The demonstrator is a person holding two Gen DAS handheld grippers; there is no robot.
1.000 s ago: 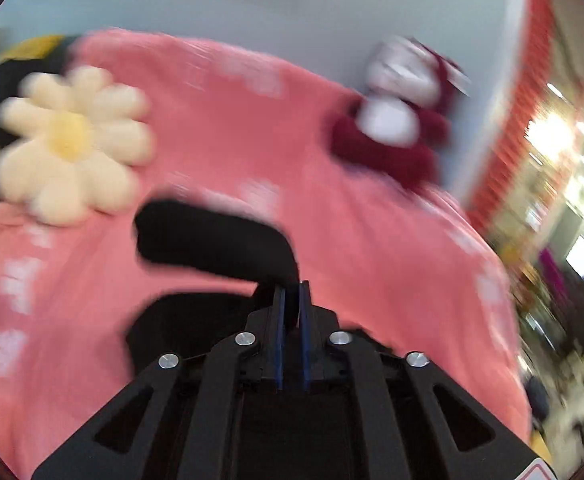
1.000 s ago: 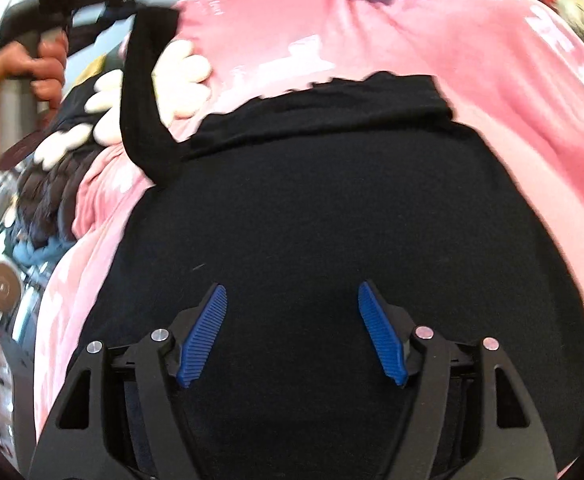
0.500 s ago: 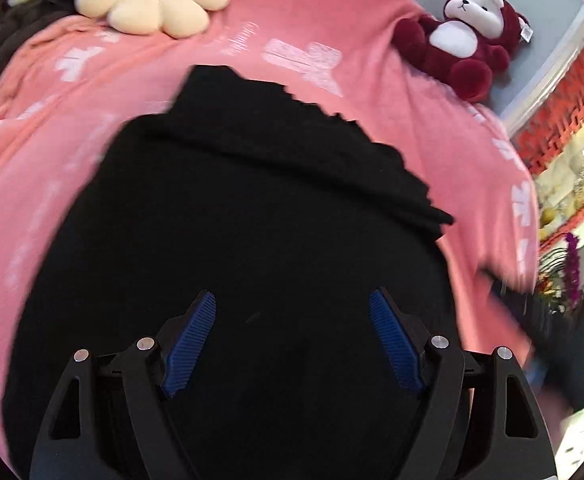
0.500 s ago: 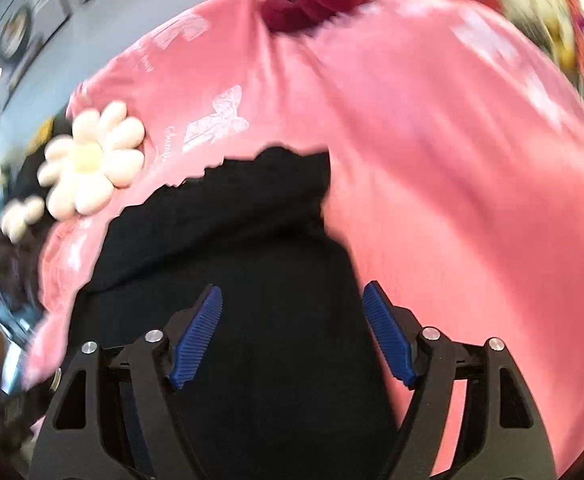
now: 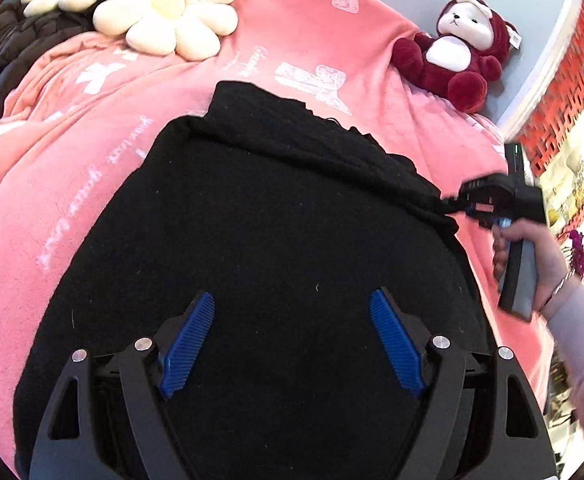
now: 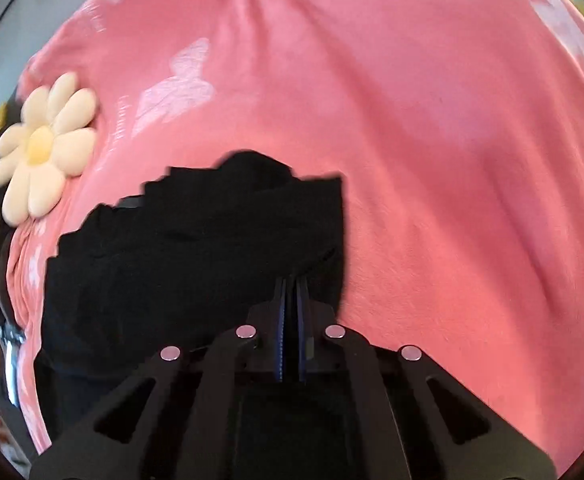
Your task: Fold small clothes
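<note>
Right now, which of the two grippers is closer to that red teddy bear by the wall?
Right. The right gripper pinches the black garment's edge on the side nearest the bear. The left gripper hangs open over the garment's middle, farther away.

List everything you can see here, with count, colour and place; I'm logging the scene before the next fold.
garment: one, black, spread on the blanket, far edge folded over
blanket: one, pink with white bow prints, covering the surface
flower cushions: two, cream with yellow centres, far left; the second is partly cut off
teddy bear: one, dark red and white, far right against the wall
dark clothes: a pile, black, at the left edge
left gripper: one, black with blue fingers, open above the garment
right gripper: one, black, shut on the garment's right edge
hand: one, holding the right gripper's handle
</note>
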